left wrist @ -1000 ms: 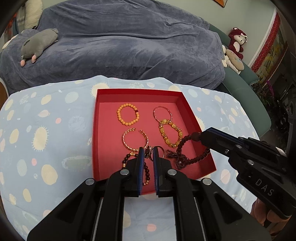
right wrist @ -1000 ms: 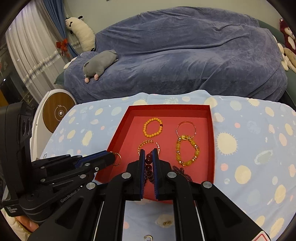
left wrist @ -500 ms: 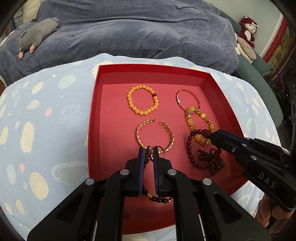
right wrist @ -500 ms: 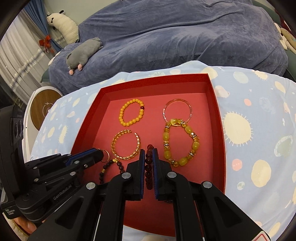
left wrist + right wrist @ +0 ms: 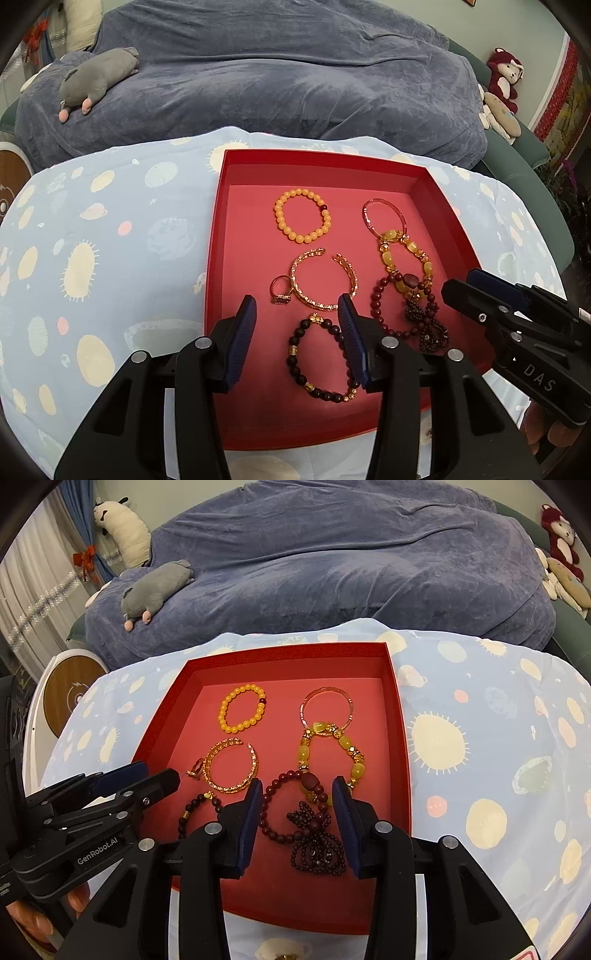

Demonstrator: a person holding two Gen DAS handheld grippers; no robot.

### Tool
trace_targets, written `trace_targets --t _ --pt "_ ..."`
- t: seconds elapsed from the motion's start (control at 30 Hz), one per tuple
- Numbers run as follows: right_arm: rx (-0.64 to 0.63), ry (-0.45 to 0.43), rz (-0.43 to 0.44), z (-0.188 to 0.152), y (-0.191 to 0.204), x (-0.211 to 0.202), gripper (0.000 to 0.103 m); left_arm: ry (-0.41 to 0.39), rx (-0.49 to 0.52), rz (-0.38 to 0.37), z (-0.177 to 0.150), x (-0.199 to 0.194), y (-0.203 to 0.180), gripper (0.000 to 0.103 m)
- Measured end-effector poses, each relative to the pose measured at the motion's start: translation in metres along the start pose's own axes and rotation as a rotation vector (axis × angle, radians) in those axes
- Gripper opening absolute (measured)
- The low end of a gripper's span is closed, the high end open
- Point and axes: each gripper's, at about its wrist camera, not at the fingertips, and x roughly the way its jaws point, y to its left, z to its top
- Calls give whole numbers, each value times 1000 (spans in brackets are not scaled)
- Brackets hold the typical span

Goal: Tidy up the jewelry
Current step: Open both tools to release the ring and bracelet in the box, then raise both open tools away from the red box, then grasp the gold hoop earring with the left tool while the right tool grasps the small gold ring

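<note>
Both tongs (image 5: 297, 306) (image 5: 297, 788) have released jewelry into red tray (image 5: 314, 157).

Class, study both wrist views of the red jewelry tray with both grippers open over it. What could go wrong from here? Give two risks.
1. The dark red bead bracelet overlaps the yellow bead bracelet and the beaded bow; lifting one may drag the others.
2. The small ring touches the gold cuff, so the open left gripper closing there might pinch both.

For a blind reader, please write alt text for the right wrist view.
An open, empty right claw hovers over a red tray holding bracelets and a ring. The open left claw is at the left.
</note>
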Motion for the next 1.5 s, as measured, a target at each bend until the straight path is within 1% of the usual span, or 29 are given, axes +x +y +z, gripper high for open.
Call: trace_targets --t 0.2,0.4,0.57,0.77,1.0,1.07,1.13,1.33,1.5 --pt "-8 -9 0 -12 6 -21 39 -14 10 6 -12 -22 -5 47" --pt "-3 -6 2 -32 8 -40 39 -20 6 -5 -31 -44 -8 48" --pt "11 0 1 -55 7 -56 39 -19 1 -13 -50 -62 -11 48" --pt "6 26 -17 -90 6 -69 39 3 3 -13 -80 -74 -17 48" --pt "-7 60 -37 -127 6 -76 39 36 -9 -14 -115 -80 -24 48" --pt "-5 66 -43 -135 3 -78 39 48 -11 -25 -122 -80 -28 51" --pt "-7 68 -61 -141 -1 -80 39 53 -6 -29 -131 -81 -34 52" --pt "17 78 -71 -151 -15 -81 39 81 34 -57 -146 -69 -63 52" --pt "31 86 -75 -153 -21 -78 38 96 74 -53 -150 -54 -82 51"
